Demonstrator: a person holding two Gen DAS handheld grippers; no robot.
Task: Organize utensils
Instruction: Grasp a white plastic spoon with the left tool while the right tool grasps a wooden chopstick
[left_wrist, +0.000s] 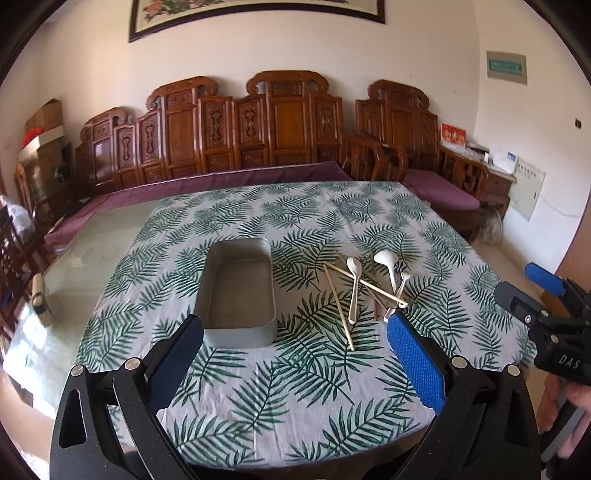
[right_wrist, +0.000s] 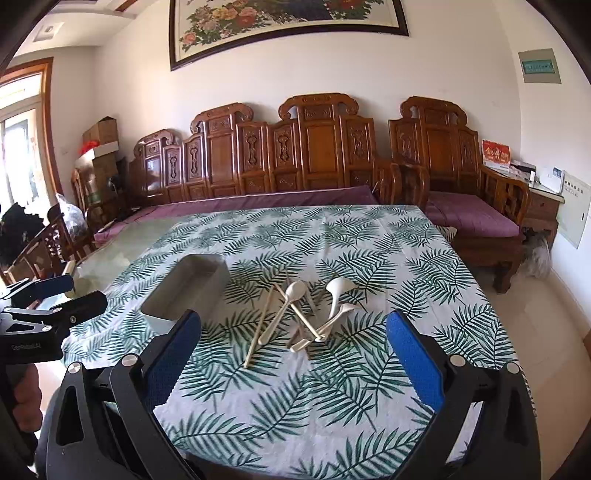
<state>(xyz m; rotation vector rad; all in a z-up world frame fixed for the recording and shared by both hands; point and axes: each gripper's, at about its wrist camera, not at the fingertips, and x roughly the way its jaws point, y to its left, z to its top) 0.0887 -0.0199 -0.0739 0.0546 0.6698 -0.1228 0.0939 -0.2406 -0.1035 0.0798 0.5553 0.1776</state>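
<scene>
Only the left wrist view looks down into the bare grey tray (left_wrist: 236, 291), while both hand-held grippers, left (left_wrist: 295, 332) and right (right_wrist: 293, 332), gape wide above the desk (right_wrist: 280, 398).

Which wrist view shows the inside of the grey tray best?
The left wrist view: the grey tray lies nearly whole, its bare floor visible. In the right wrist view the same tray sits obliquely, its near end hidden behind a gripper finger.

Two wrist views — shared table (left_wrist: 258, 369)
</scene>
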